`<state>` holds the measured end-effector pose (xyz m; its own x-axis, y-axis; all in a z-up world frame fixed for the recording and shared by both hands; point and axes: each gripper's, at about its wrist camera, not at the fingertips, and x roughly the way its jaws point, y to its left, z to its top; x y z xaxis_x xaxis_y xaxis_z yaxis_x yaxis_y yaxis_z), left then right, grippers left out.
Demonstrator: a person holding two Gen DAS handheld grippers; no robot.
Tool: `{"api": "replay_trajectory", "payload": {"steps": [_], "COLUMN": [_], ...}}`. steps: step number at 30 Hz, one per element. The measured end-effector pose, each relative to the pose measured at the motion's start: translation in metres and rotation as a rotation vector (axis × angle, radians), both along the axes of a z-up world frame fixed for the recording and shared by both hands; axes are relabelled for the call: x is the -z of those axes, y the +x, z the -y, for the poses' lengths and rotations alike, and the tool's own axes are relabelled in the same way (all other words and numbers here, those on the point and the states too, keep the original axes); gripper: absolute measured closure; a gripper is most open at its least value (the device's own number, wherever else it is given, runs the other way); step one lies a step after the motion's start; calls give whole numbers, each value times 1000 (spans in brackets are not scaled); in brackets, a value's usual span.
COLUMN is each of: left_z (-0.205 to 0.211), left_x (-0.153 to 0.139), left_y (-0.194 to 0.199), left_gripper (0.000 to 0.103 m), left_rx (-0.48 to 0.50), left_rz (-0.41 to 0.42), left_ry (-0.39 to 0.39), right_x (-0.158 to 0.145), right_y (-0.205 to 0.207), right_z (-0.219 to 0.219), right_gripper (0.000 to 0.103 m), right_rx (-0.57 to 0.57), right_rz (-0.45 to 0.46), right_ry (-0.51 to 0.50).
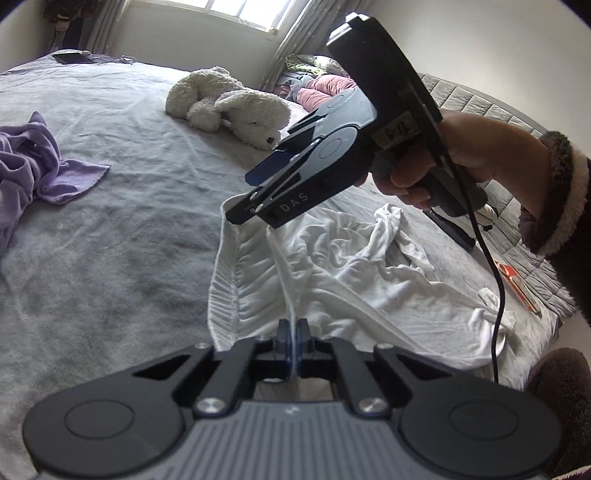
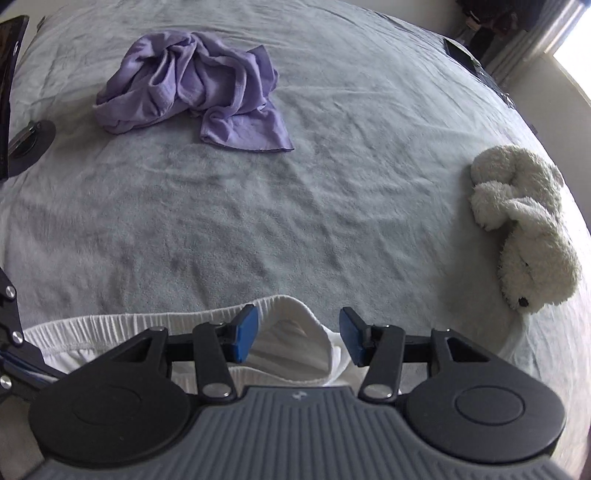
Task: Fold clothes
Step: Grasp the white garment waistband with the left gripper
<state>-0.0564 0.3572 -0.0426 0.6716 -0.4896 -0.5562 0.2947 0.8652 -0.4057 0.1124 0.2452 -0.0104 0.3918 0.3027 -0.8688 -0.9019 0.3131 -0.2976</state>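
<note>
White garment (image 1: 343,258), crumpled and ribbed along one elastic edge, lies on the grey bed cover (image 1: 110,229) close in front of me. My left gripper (image 1: 292,332) has its jaws pressed together on a thin fold of that white cloth; I see the fabric running up between the blue pads (image 1: 282,343) as a taut ridge. My right gripper (image 2: 297,334) sits with its jaws spread, the blue pads (image 2: 245,332) standing apart over the ribbed waistband, and nothing is pinched between them. In the left wrist view that same right gripper (image 1: 255,208) angles down so that its tips are right at the raised end of the waistband, held by a hand (image 1: 443,155) in a dark sleeve (image 1: 554,192) with a fleecy cuff; a black cable (image 1: 495,295) trails down from its handle. I cannot tell whether its tips actually touch the cloth.

A purple garment (image 2: 192,88) lies bunched up further across the bed, well apart from the white one. A cream plush toy dog (image 2: 524,225) rests on its side towards the bed's edge. Beyond it, in the left wrist view, pink and patterned bedding (image 1: 317,88) is heaped near a curtain (image 1: 295,40) under a bright window (image 1: 221,11). A dark phone-like thing (image 1: 70,57) lies at the far corner of the bed.
</note>
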Motion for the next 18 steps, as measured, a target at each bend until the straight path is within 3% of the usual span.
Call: {"api": "replay_trajectory", "payload": {"steps": [7,18], "left_z": [-10,-7], "left_x": [0,12], "left_y": [-20,-29], "left_gripper": [101,101], "left_rx": [43,122], "left_rz": [8,-43], "left_ry": [9,84], "right_x": [5,6], "right_y": [1,-21], "right_z": [-19,-28], "right_gripper": [58,59], "right_rx": [-70,-213], "right_rz": [-4,-37], "right_ry": [-108,-222]}}
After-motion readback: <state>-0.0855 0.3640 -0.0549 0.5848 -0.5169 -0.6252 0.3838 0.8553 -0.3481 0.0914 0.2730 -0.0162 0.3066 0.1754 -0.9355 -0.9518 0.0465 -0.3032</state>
